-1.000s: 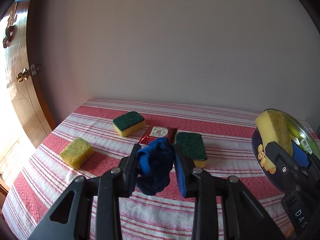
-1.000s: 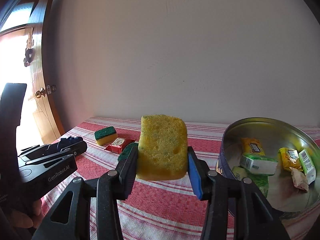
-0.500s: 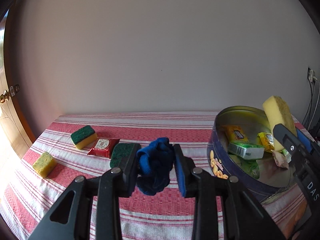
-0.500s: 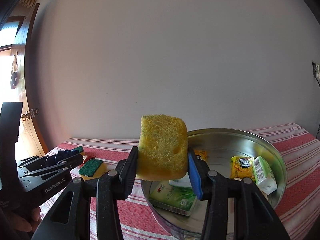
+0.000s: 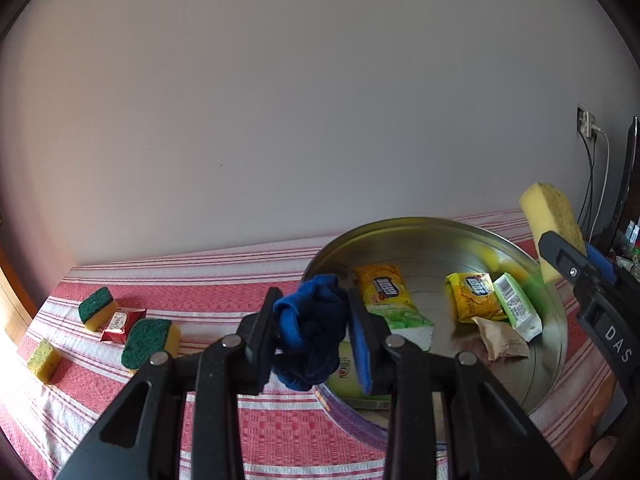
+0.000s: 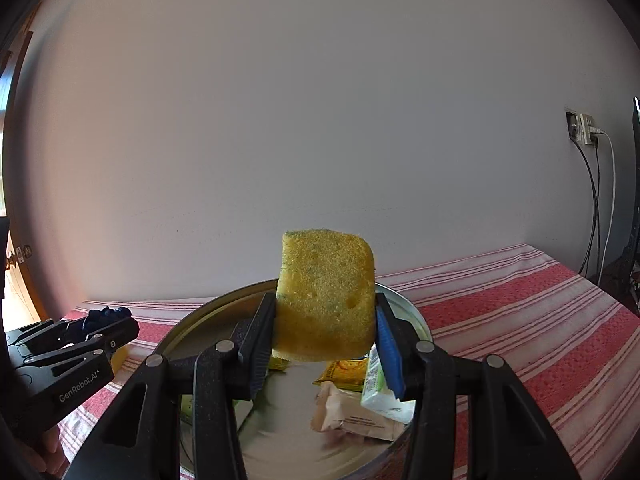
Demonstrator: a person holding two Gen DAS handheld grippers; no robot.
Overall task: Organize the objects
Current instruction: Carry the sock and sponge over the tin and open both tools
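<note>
While the left tongs (image 5: pixel 312 334) pinch a blue cloth (image 5: pixel 310 330) at the round tin's (image 5: pixel 558 344) near-left rim, the right tongs (image 6: pixel 326 332) squeeze a yellow sponge (image 6: pixel 326 296) above the tin, which holds snack packets (image 5: pixel 474 296).

Plain room around a striped counter

A bare pale wall (image 5: pixel 320 120) fills the upper view; a wall socket (image 6: pixel 582 128) sits at 2 o'clock in the right wrist view, with dark and white cables (image 6: pixel 598 200) hanging from it; a wooden door (image 6: pixel 16 264) with a brass fitting stands at 9 o'clock; a red-and-white striped cloth (image 6: pixel 520 312) covers the counter
</note>
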